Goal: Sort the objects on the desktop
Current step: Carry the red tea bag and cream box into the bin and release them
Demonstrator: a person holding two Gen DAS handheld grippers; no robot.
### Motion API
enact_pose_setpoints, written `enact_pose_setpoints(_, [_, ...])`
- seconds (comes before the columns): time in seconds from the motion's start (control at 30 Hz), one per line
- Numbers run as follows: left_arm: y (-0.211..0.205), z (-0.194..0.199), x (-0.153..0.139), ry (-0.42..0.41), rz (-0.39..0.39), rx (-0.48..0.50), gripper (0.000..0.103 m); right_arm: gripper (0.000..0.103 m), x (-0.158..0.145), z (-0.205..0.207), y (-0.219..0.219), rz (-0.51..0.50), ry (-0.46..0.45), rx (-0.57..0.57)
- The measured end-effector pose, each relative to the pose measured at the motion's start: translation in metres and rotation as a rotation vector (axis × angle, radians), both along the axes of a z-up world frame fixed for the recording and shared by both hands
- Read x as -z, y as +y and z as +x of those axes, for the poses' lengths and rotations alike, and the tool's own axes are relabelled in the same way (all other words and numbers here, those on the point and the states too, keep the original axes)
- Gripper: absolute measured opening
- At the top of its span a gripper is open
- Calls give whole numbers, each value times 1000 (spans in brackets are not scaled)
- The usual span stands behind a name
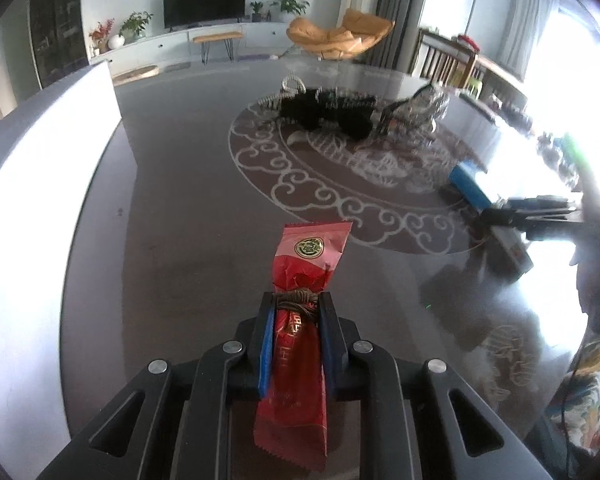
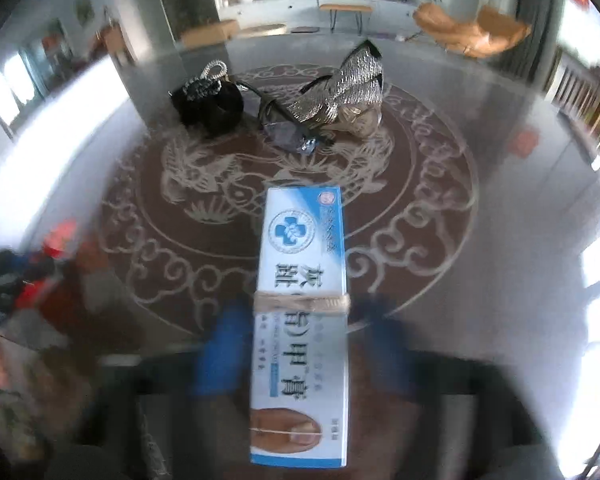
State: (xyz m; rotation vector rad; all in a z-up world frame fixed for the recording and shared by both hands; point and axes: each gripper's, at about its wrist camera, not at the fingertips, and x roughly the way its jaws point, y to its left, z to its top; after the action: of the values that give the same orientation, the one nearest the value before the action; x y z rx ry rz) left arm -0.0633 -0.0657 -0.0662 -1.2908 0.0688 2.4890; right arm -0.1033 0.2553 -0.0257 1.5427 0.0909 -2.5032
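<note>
Red foil sachet [image 1: 300, 320] is lying lengthwise, pinched in the left gripper [image 1: 298, 304]; the right gripper [image 2: 300, 312] is straddling a white-and-blue carton [image 2: 302, 292], contact blurred.

Home living rm: TV [image 1: 204, 3], lounge chair [image 1: 338, 34].

Bare table [image 1: 172, 208] at left; black pouch [image 1: 324, 110], silver bag [image 1: 416, 110] at centre.

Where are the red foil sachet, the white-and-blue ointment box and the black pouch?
Red foil sachet [image 1: 308, 256]: left wrist view, upper printed half beyond the fingertips.
White-and-blue ointment box [image 2: 302, 240]: right wrist view, top face by the round emblem.
Black pouch [image 2: 212, 108]: right wrist view, dark body.
</note>
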Motion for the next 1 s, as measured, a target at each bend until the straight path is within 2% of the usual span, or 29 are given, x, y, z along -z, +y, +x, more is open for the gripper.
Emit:
enact_pose_setpoints(0.2, [-20,20,-38,84,104,-40,20,44,-41,16,-18,-7,40,-43])
enact_pose_setpoints(0.47, [-67,39,-108,194,204,-95,20,44,-106,12,-79,-16,97,-185])
enact_pose_setpoints(0.67, [-134,46,-141,228,203,-184,20,44,-137,3,-148,-79,118,-282])
enact_pose_setpoints(0.73, [-160,46,-146,235,175,-227,20,44,-145,0,-178,-98,124,-324])
enact_pose_setpoints(1.0, [-261,30,-138,169,104,-383,20,44,-177,5,-314,-172,135,-514])
